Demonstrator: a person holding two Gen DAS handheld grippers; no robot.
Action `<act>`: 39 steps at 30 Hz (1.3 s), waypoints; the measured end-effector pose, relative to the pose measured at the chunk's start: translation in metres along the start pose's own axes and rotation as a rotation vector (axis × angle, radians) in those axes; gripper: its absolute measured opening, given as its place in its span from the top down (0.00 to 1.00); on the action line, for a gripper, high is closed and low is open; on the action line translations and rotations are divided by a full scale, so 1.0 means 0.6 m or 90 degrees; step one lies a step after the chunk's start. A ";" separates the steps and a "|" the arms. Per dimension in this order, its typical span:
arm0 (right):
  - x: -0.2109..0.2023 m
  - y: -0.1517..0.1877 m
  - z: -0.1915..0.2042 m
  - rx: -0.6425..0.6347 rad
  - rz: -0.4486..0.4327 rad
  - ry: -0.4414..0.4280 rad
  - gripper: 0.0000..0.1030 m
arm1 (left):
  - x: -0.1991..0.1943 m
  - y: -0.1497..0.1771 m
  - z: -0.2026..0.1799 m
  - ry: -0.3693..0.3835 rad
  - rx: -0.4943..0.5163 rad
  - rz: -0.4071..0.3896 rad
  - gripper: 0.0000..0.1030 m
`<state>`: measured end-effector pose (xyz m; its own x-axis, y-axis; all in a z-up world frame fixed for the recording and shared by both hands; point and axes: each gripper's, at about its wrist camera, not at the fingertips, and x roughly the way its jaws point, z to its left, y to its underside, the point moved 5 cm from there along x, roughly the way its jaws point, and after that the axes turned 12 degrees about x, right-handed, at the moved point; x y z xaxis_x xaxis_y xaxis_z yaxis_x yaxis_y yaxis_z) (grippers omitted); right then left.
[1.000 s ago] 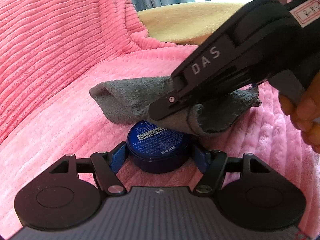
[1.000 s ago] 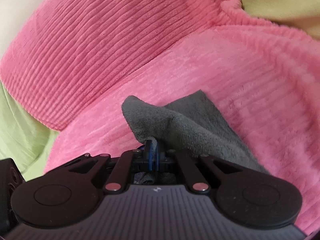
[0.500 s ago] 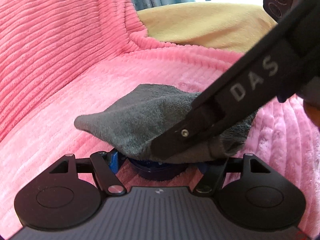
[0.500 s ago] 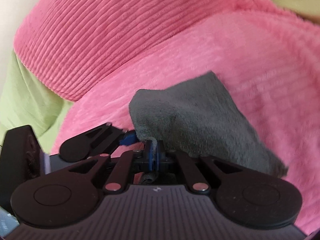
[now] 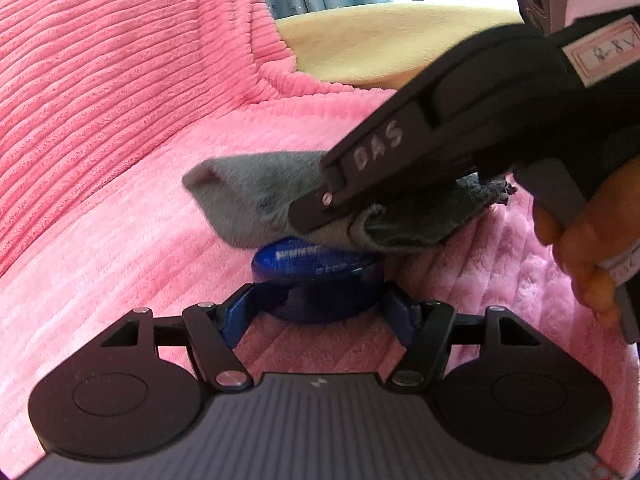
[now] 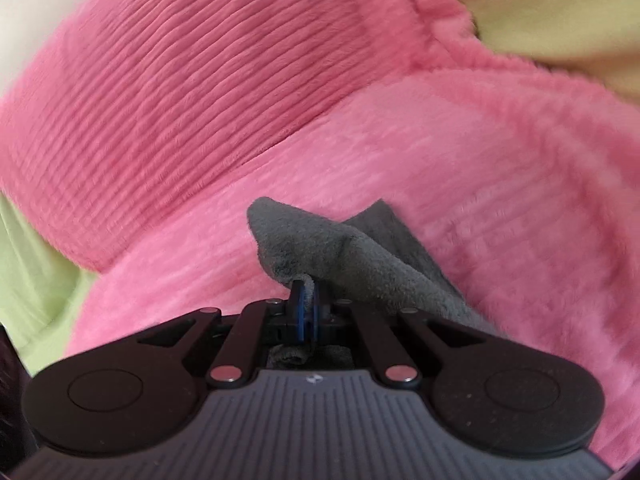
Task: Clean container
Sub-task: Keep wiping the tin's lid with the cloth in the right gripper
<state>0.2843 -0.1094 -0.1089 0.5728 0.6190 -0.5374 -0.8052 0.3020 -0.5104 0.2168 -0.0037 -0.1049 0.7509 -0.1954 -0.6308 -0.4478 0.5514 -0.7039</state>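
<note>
A round dark blue container (image 5: 316,276) with a barcode label on its lid sits on the pink ribbed blanket (image 5: 120,208). My left gripper (image 5: 316,300) is shut on its sides, blue pads (image 5: 236,316) against it. My right gripper (image 6: 307,300) is shut on a grey cloth (image 6: 360,252). In the left wrist view the right gripper's black body comes in from the upper right and the cloth (image 5: 256,196) lies across the far part of the container's lid. The near part of the lid shows.
A yellow cushion (image 5: 380,44) lies behind the pink blanket, with curtains and a window beyond. A light green fabric (image 6: 36,272) lies at the left in the right wrist view. The person's hand (image 5: 588,248) holds the right gripper.
The cloth slid forward over the whole lid half a second ago, then pulled back, so the near part of the lid shows again. The left gripper kept still on the container.
</note>
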 end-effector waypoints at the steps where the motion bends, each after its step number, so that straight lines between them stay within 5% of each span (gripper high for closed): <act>1: -0.004 -0.003 -0.006 0.024 0.004 -0.010 0.99 | -0.001 0.000 0.000 0.000 0.000 -0.001 0.34; 8: -0.008 0.005 -0.027 0.088 0.044 -0.065 0.99 | -0.014 0.000 0.015 0.034 -0.044 -0.018 0.32; 16: -0.018 0.010 -0.018 0.075 0.073 -0.082 0.99 | -0.002 -0.011 -0.005 0.007 0.010 -0.009 0.33; 21: -0.035 0.040 0.032 -0.009 0.187 -0.126 0.96 | -0.034 0.001 -0.018 -0.007 0.043 0.010 0.33; 27: -0.025 0.084 0.058 -0.079 0.281 -0.108 0.96 | -0.076 0.033 -0.035 0.001 0.075 0.026 0.33; 32: -0.017 0.092 0.059 -0.088 0.280 -0.101 0.98 | -0.068 0.041 -0.029 0.023 0.035 0.022 0.33; 39: -0.004 0.092 0.064 -0.098 0.207 -0.085 1.00 | -0.068 0.046 -0.024 0.022 0.000 0.025 0.33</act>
<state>0.2328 -0.0665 -0.1100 0.2577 0.7568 -0.6007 -0.9034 -0.0319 -0.4277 0.1672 0.0079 -0.1030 0.7156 -0.2021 -0.6687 -0.4763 0.5590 -0.6787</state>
